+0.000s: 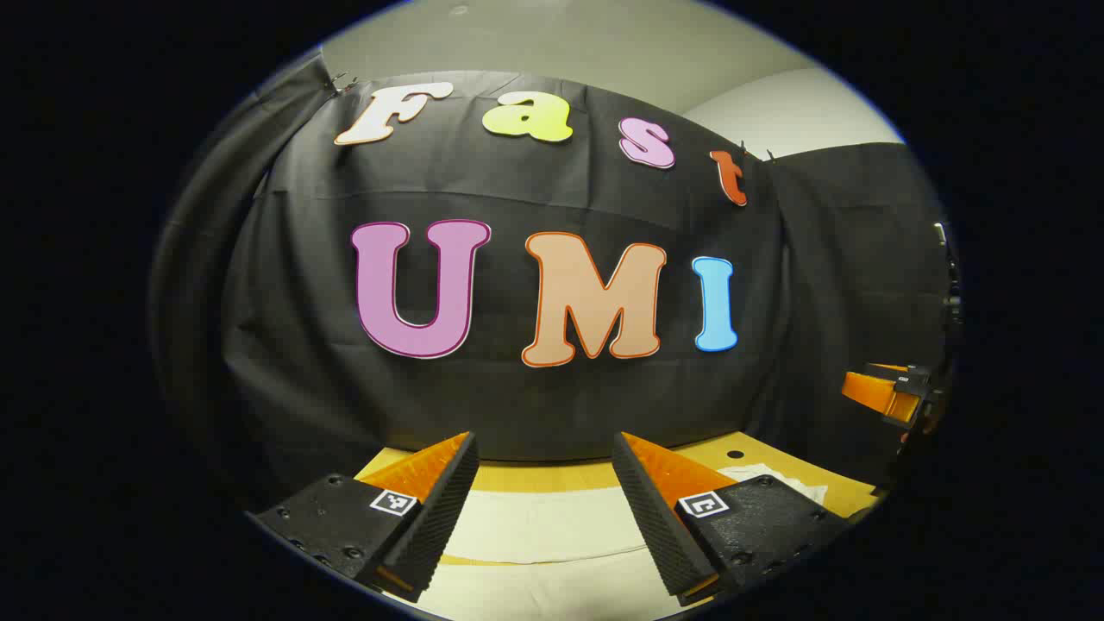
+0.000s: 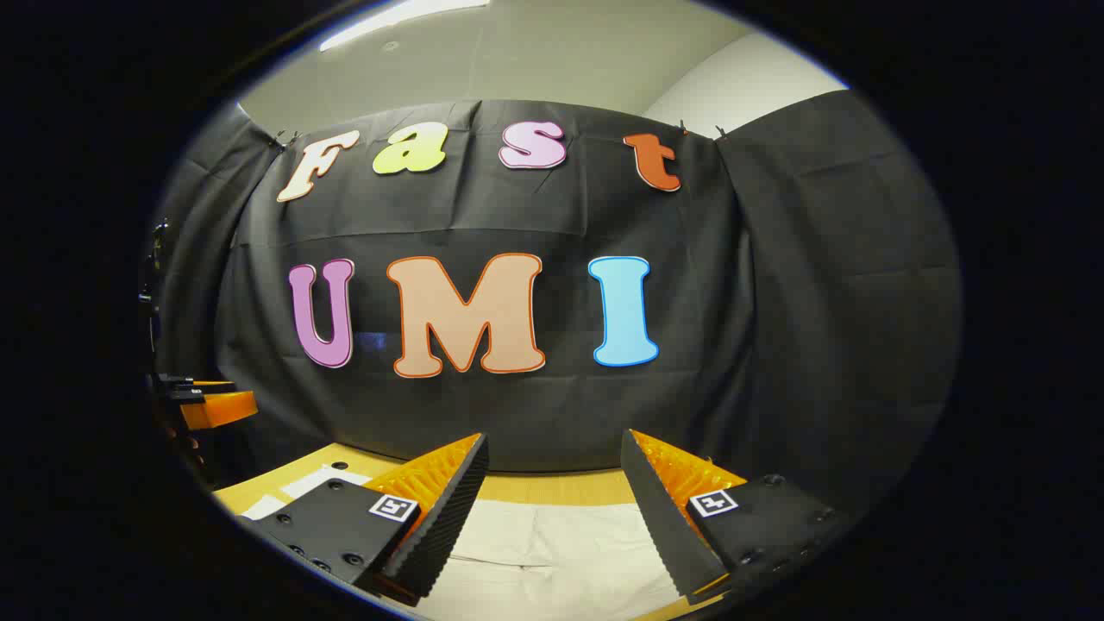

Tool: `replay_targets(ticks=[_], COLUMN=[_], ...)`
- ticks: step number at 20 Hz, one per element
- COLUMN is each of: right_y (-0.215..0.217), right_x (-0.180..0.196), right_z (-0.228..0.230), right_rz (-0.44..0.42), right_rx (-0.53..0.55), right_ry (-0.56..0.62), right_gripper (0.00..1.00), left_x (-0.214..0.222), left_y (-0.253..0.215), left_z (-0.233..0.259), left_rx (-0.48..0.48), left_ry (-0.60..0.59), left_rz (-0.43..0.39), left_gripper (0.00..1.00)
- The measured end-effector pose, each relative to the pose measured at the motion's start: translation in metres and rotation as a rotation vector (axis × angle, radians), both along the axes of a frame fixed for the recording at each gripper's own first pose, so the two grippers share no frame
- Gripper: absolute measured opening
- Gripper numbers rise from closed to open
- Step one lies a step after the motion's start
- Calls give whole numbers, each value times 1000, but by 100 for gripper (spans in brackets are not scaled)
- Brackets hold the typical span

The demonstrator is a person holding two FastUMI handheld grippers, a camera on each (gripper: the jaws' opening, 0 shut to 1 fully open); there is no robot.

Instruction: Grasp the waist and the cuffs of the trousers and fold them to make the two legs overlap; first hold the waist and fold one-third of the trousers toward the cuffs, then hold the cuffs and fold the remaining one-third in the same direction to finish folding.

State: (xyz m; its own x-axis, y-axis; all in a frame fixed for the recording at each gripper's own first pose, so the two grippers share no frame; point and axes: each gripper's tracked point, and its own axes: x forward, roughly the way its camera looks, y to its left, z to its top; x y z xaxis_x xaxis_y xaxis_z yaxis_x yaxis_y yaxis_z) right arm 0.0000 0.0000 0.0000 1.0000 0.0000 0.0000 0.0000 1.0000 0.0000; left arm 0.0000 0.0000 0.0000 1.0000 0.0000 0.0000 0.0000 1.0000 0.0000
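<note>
**Both grippers held wide above pale trousers on booth table**

From my remote seat, I see the left gripper (image 1: 545, 448) with its two fingers spread far apart and nothing between them; the ridged inner pads (image 1: 448, 509) face each other across an open gap and touch no cloth. The right gripper (image 2: 554, 448) stands the same way, released, its fingers wide and bare of any load. Each finger carries a small square marker tag (image 1: 393, 502) near its base.

Below and between the fingers lie the trousers (image 1: 539, 526), a cream-white garment spread flat on the wooden table (image 1: 552, 474). In the right gripper view the trousers (image 2: 552, 539) show a seam or fold line running across the cloth, with the table (image 2: 552, 487) visible as a tan strip behind them. I cannot tell which end of the garment is the waist and which the cuffs. Neither gripper touches the fabric; both hang above it, pointed toward the black cloth wall (image 1: 535, 405).

At the far right edge of the left gripper view I can make out the right gripper (image 1: 893, 392), held apart from the trousers; at the far left edge of the right gripper view the left gripper (image 2: 207, 401) appears likewise. A second piece of white cloth or paper (image 1: 776, 479) lies on the table near the right side.
</note>
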Motion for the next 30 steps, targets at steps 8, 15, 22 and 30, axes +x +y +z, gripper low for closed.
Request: replay_targets(ticks=[8, 15, 22, 30], right_y=[6, 12, 21, 21], right_x=[-6, -4, -6, -25], right_z=[-3, -4, -18, -31], right_rz=[-15, -10, 2, -51], right_rx=[-19, -16, -4, -17], right_ry=[11, 11, 46, 74], right_gripper=[98, 98, 98, 98], left_x=[-3, -6, -4, -26], left_y=[15, 29, 37, 40], left_z=[-13, -16, -56, -136], left_rx=[-54, -58, 56, 181], left_ry=[31, 33, 144, 364], left_rz=[3, 23, -79, -371], left_gripper=[96, 94, 94, 92])
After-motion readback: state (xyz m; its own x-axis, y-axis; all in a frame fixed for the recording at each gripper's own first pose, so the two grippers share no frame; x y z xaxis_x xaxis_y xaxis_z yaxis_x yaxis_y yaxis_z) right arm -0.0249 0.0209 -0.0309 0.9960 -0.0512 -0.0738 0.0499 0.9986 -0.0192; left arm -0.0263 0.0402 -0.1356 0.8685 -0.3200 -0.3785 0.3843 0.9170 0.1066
